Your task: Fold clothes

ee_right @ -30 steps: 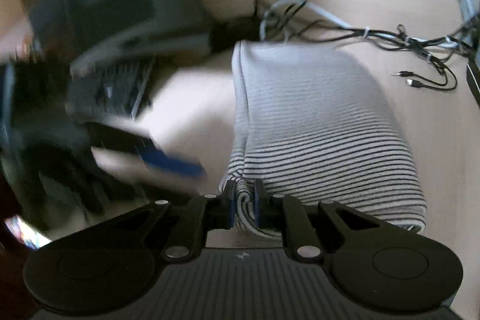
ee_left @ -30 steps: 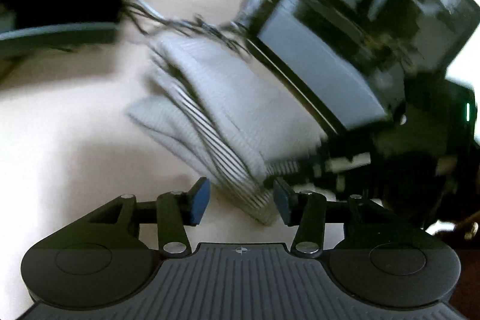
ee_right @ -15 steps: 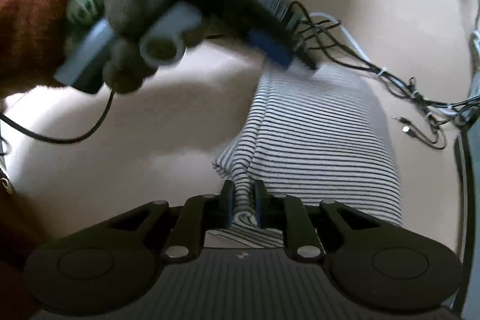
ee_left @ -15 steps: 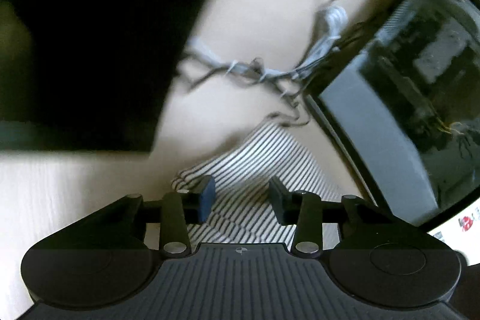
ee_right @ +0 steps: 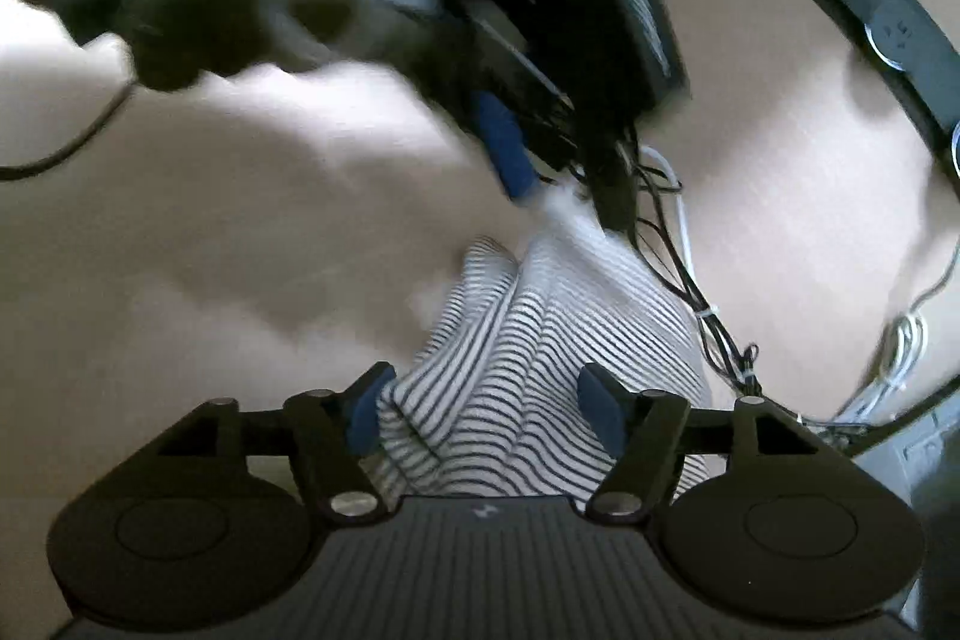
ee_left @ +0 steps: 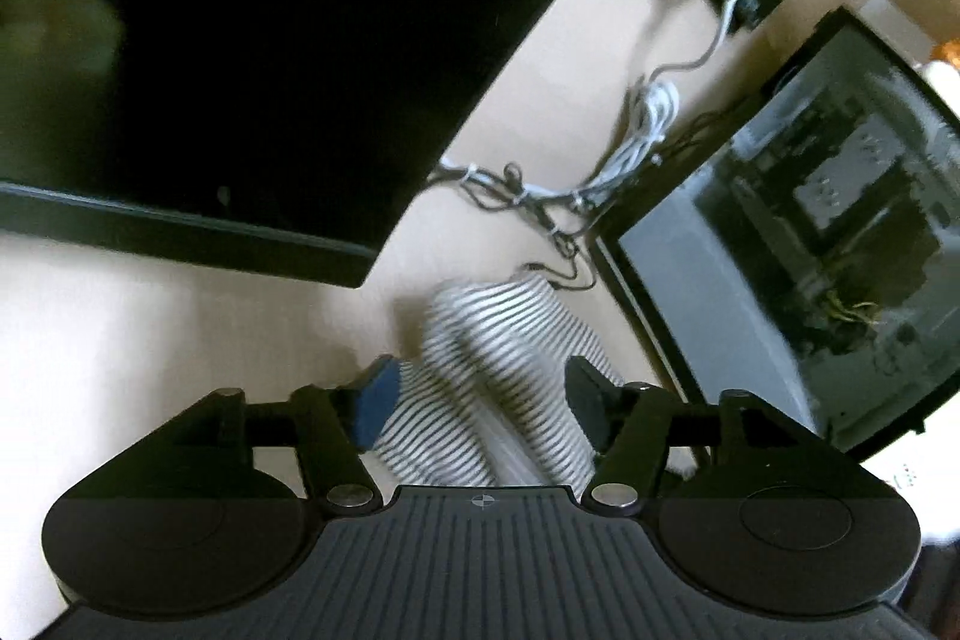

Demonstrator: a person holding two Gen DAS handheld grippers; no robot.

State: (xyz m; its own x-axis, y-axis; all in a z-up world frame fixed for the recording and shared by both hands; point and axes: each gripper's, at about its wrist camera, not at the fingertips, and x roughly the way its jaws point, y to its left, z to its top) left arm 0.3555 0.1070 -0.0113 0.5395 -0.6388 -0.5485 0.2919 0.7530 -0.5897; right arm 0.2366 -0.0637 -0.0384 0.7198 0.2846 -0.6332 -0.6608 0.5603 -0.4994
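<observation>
Cloth [ee_right: 540,358], striped, lies on the counter [ee_right: 210,250] between both opening tools [ee_left: 480,394] [ee_right: 489,403], gripped by neither.

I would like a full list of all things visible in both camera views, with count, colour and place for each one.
striped garment: one, white with dark stripes, folded on the table, lying between the jaws of both grippers
table: one, beige, under everything
monitor: one, black, far left in the left wrist view
second screen: one, dark and reflective, right of the garment in the left wrist view
cables: a tangled bundle, black and white, on the table beyond the garment
left gripper: one, black with blue pads, jaws opening, garment between them
right gripper: one, black with blue pads, jaws opening, garment between them
hand: one, blurred, holding the left gripper, top left in the right wrist view
</observation>
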